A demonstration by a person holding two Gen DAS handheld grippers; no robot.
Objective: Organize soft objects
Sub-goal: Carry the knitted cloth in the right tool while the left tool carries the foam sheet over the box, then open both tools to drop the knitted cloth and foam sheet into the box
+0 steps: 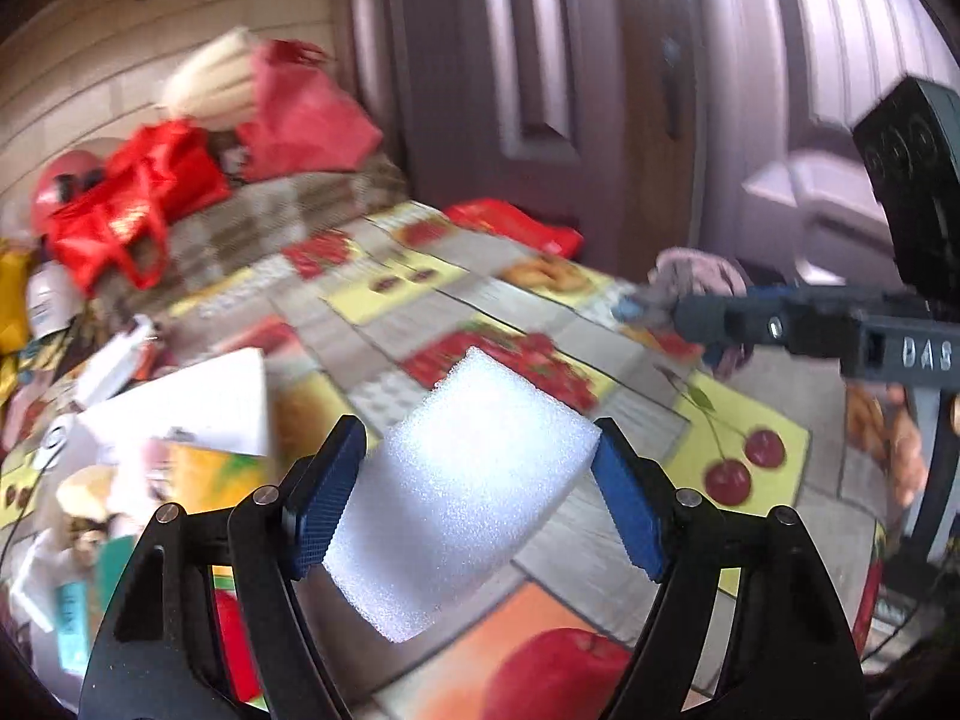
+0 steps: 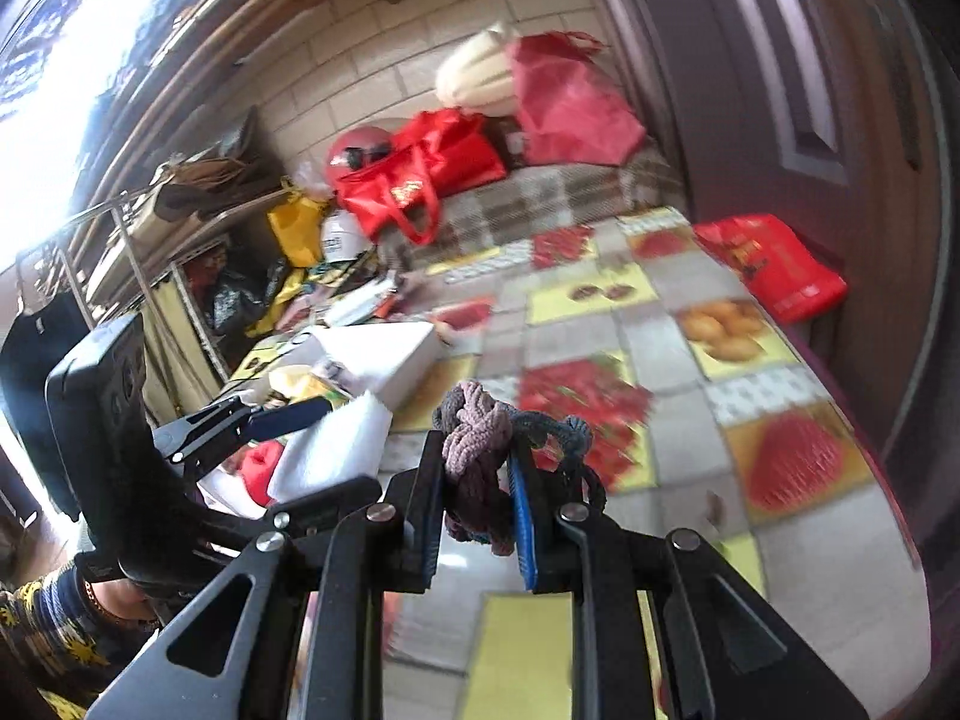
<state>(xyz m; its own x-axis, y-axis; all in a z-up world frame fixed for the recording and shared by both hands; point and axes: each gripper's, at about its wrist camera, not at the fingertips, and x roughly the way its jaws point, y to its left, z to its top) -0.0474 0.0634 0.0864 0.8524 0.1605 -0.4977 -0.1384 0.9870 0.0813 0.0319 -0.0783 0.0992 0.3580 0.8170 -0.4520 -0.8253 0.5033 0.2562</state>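
Observation:
A white foam block (image 1: 462, 492) hangs tilted above the fruit-print tablecloth (image 1: 738, 438), pressed between the blue pads (image 1: 327, 498) of my left gripper (image 1: 480, 492). My right gripper (image 2: 477, 480) is shut on a knotted pink and blue-grey rope bundle (image 2: 477, 438), lifted off the table. In the left wrist view the right gripper (image 1: 636, 306) reaches in from the right with the rope bundle (image 1: 696, 270) at its tip. In the right wrist view the left gripper (image 2: 300, 420) and its foam block (image 2: 336, 450) sit at the lower left.
Red bags (image 2: 420, 174) and a cream cushion (image 2: 474, 72) pile up at the table's far end. A white box (image 2: 384, 354) and assorted clutter cover the left side. Another red bag (image 2: 774, 264) lies at the right edge by a purple door (image 1: 540, 60).

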